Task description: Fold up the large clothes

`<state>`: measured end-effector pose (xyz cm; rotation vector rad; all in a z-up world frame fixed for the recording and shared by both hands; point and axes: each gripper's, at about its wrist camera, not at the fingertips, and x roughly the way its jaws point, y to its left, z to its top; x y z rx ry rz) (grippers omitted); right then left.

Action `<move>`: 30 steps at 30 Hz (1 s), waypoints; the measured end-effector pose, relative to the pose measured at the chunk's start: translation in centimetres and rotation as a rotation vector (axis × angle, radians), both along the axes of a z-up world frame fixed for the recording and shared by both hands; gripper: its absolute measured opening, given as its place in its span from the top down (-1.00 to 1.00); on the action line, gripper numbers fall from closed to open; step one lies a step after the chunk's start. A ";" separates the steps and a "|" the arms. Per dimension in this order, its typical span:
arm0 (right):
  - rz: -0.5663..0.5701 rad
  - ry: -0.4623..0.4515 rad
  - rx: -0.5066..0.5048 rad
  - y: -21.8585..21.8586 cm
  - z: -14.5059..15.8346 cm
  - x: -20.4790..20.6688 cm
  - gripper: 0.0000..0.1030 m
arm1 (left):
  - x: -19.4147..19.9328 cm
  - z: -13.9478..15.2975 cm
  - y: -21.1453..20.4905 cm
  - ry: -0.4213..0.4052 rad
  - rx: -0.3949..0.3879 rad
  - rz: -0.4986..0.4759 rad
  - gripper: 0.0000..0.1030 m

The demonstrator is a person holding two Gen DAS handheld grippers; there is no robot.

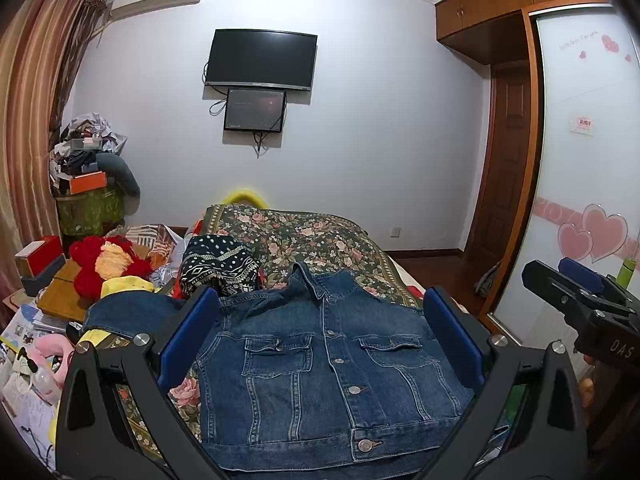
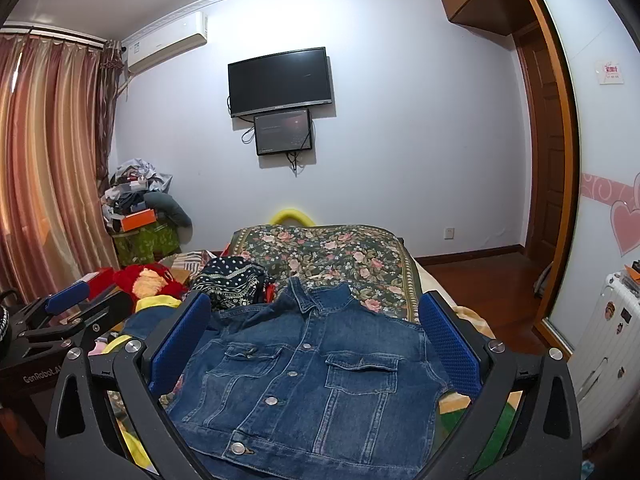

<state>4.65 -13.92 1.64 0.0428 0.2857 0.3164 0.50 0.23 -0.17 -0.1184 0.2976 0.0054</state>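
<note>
- A bed (image 1: 320,236) under a floral cover fills the middle of the room; a denim jacket (image 1: 332,364) lies front-up on its near end, buttoned, collar toward the far wall.
- The jacket's left sleeve (image 1: 132,314) trails off to the left over a yellow cloth; the right sleeve cannot be made out.
- Judged from this, folding has not begun: the jacket is spread flat and both tools hang above it, touching nothing.
- The left gripper (image 1: 320,332) has its blue pads spread as wide as they go, framing the jacket's chest, with nothing between them.
- The right gripper (image 2: 316,340) is likewise fully spread and empty; from the left camera it shows at the right edge, beside the wardrobe door (image 1: 580,160).
- The next move likely calls for dropping to a sleeve or side edge, pinching the denim, and carrying it across the front; thick denim may need a firm bite.
- Left of the bed, a patterned bundle (image 1: 218,268) and a red plush toy (image 1: 106,264) sit clear of the jacket.
- Writing: "GenRobot.AI" shows on the left gripper's body in the right camera, "DAS" on the right gripper's body in the left camera; the door's sticker and script are too small to read.
</note>
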 end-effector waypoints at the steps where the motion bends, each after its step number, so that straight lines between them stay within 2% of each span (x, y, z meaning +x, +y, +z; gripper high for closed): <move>1: 0.001 0.000 0.001 0.1 0.0 0.0 -1.00 | 0.0 0.1 0.0 0.001 -0.001 0.000 -1.00; 30: 0.005 0.011 0.017 -0.3 0.0 -0.1 -1.00 | 0.6 -0.1 0.0 0.015 -0.001 0.007 -1.00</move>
